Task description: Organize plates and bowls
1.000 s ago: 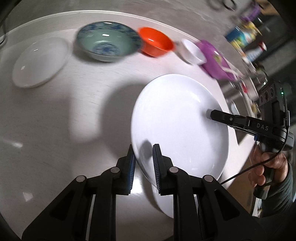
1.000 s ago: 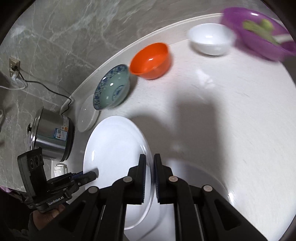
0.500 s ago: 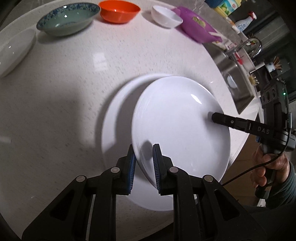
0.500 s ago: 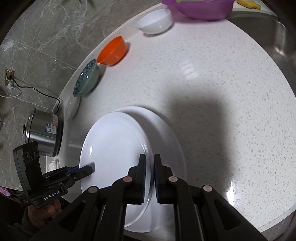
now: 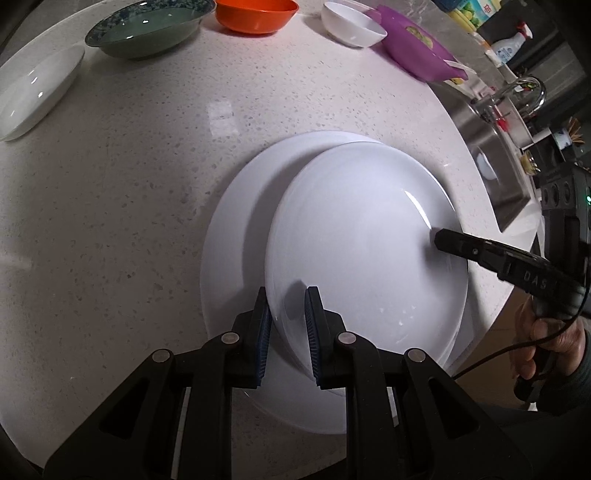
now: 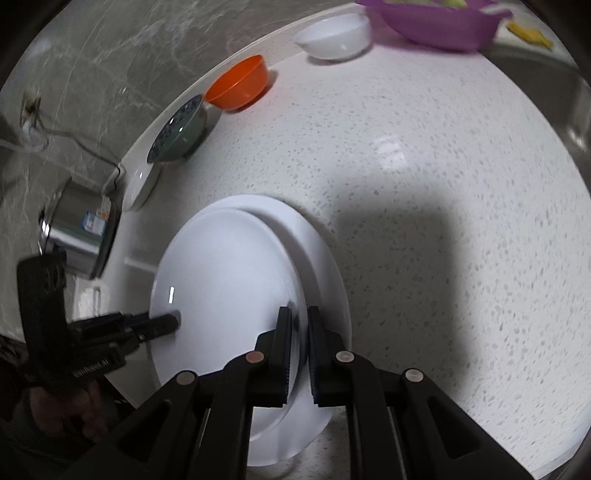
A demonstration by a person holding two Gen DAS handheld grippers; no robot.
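Both grippers hold one white plate (image 5: 365, 236) by opposite rims, just above a larger white plate (image 5: 240, 229) lying on the white counter. My left gripper (image 5: 287, 317) is shut on the near rim. My right gripper (image 6: 298, 332) is shut on the other rim and shows at the right of the left wrist view (image 5: 439, 236). The held plate (image 6: 225, 280) overlaps the lower plate (image 6: 325, 266), offset toward one side. I cannot tell whether they touch.
At the back stand a white dish (image 5: 33, 96), a blue-green bowl (image 5: 147, 29), an orange bowl (image 5: 255, 14), a small white bowl (image 5: 351, 26) and a purple basin (image 5: 417, 51). A sink (image 5: 491, 147) lies right. A steel cooker (image 6: 77, 232) stands left.
The held plate has come down over the larger plate and closer to it. Both grippers keep their hold on its rims.
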